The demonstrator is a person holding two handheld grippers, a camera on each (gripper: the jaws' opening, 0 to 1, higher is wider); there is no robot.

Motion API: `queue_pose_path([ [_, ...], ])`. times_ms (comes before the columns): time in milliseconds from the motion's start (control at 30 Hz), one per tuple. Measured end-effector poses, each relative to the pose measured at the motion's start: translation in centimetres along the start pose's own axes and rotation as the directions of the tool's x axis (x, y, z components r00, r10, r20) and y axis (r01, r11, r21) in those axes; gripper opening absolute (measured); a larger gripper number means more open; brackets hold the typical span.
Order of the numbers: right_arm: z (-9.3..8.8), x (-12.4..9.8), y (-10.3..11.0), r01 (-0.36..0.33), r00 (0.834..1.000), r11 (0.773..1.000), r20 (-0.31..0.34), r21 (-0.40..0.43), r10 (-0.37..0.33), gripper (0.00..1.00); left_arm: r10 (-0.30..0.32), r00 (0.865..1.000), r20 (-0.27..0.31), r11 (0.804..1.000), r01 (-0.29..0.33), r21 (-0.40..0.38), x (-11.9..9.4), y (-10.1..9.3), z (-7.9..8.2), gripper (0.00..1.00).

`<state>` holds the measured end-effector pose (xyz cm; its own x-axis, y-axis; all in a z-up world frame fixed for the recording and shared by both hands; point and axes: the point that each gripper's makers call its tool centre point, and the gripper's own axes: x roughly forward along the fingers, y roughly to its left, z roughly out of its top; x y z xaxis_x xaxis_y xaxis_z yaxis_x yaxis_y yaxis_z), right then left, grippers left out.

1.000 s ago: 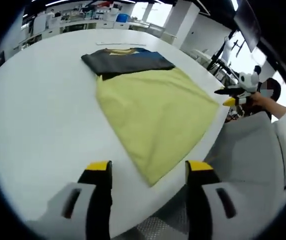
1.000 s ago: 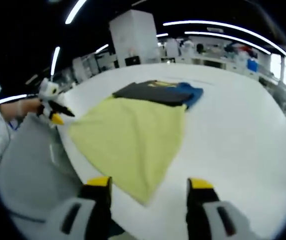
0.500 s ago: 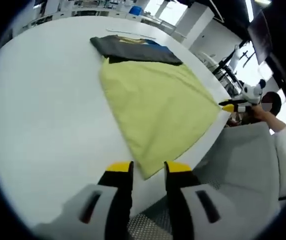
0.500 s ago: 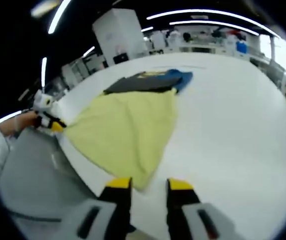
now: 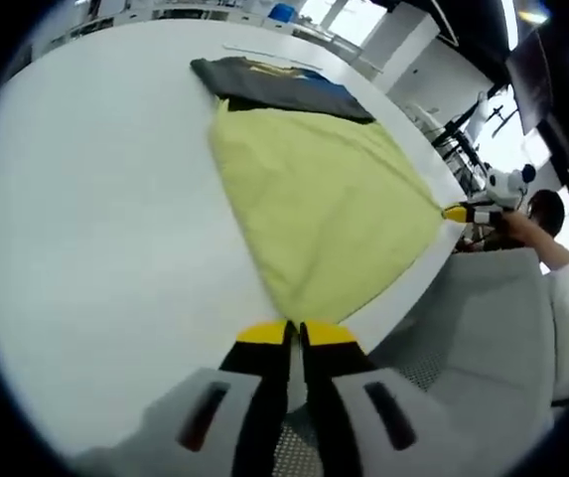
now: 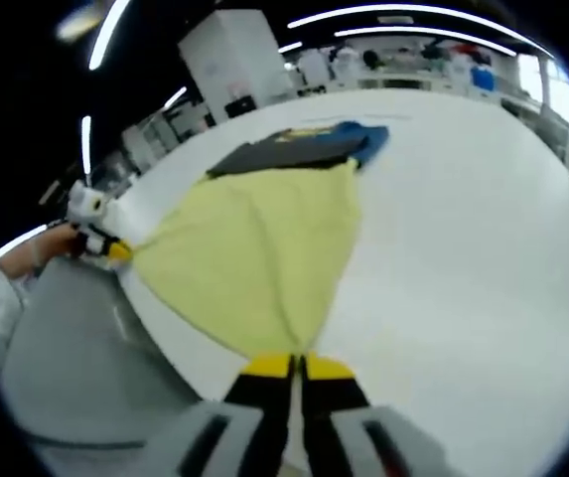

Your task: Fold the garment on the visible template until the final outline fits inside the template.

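Newly closed grippers, apparently pinching garment [image 5: 324, 199]

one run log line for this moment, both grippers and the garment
left gripper: shut on garment corner | right gripper: shut on garment corner | garment: flat on table

You are working in a lab-like open hall: long ceiling strip lights [image 6: 403, 16] at the frame's top, cluttered benches [image 6: 413, 70] behind your big white table [image 6: 483, 229].

Both views look low across the table [image 5: 85, 199] from its near edge, sharing the garment [image 5: 324, 199].
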<state>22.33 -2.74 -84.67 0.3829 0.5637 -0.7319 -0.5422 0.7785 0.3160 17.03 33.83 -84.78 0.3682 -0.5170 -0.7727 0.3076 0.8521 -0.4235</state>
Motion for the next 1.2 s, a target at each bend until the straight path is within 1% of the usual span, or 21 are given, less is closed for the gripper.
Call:
queue_pose_path([
  [67, 0.2, -0.4, 0.3, -0.010, 1.000, 1.000, 0.009, -0.007, 0.010, 0.00, 0.027, 1.000, -0.001, 1.000, -0.027, -0.009, -0.1, 0.0, 0.0, 0.00],
  [100, 0.3, -0.6, 0.3, -0.011, 1.000, 1.000, 0.010, -0.003, 0.011, 0.00, 0.031, 1.000, -0.005, 1.000, -0.031, 0.005, -0.1, -0.1, -0.1, 0.00],
  [133, 0.3, -0.6, 0.3, -0.012, 1.000, 1.000, 0.012, 0.002, 0.012, 0.00, 0.031, 1.000, -0.006, 0.999, -0.031, 0.036, -0.2, -0.2, 0.0, 0.00],
  [167, 0.5, -0.7, 0.3, -0.017, 1.000, 1.000, 0.022, 0.013, 0.017, 0.00, 0.035, 0.999, -0.002, 0.998, -0.035, 0.043, -0.3, -0.4, 0.1, 0.00],
  [233, 1.0, -1.2, 0.7, -0.026, 0.999, 0.999, 0.034, 0.029, 0.025, 0.00, 0.032, 0.999, 0.003, 0.999, -0.032, 0.030, -0.8, -0.7, 0.4, 0.00],
  [333, 1.3, -1.6, 0.7, -0.035, 0.998, 0.999, 0.047, 0.041, 0.033, 0.00, 0.019, 1.000, 0.021, 1.000, -0.020, 0.012, -1.6, -1.4, 0.8, 0.00],
  [433, 1.7, -2.3, 1.2, -0.053, 0.996, 0.996, 0.069, 0.066, 0.048, 0.00, 0.008, 0.999, 0.032, 1.000, -0.008, -0.001, -2.3, -1.6, 1.1, 0.00],
  [500, 1.9, -2.6, 1.0, -0.063, 0.995, 0.994, 0.081, 0.085, 0.056, 0.00, 0.005, 0.999, 0.039, 1.000, -0.005, -0.004, -2.9, -1.8, 1.3, 0.00],
  [533, 2.1, -3.1, 1.8, -0.070, 0.994, 0.993, 0.093, 0.093, 0.061, 0.00, 0.008, 0.999, 0.045, 1.000, -0.008, 0.001, -3.1, -1.8, 1.4, 0.00],
  [633, 2.6, -4.1, 2.6, -0.090, 0.990, 0.990, 0.117, 0.108, 0.078, 0.00, 0.019, 0.998, 0.062, 1.000, -0.019, 0.007, -4.3, -2.0, 1.9, 0.00],
  [700, 2.7, -4.7, 2.9, -0.099, 0.989, 0.989, 0.125, 0.113, 0.084, 0.00, 0.016, 0.996, 0.086, 1.000, -0.017, 0.003, -5.1, -2.1, 2.4, 0.00],
  [800, 2.5, -5.4, 3.8, -0.112, 0.987, 0.987, 0.131, 0.116, 0.096, 0.00, 0.013, 0.994, 0.106, 1.000, -0.012, -0.007, -6.1, -2.3, 2.8, 0.00],
  [1000, 2.4, -6.6, 4.8, -0.135, 0.983, 0.981, 0.147, 0.141, 0.114, 0.00, 0.019, 0.993, 0.115, 1.000, -0.020, 0.014, -7.8, -3.3, 3.4, 0.00],
  [1067, 2.4, -7.0, 5.0, -0.141, 0.981, 0.979, 0.155, 0.150, 0.117, 0.00, 0.016, 0.991, 0.131, 1.000, -0.018, 0.015, -8.3, -3.7, 3.6, 0.00],
  [1200, 2.1, -7.7, 5.4, -0.153, 0.980, 0.972, 0.157, 0.177, 0.126, 0.00, 0.019, 0.989, 0.144, 1.000, -0.022, 0.019, -8.8, -4.0, 3.7, 0.00],
])
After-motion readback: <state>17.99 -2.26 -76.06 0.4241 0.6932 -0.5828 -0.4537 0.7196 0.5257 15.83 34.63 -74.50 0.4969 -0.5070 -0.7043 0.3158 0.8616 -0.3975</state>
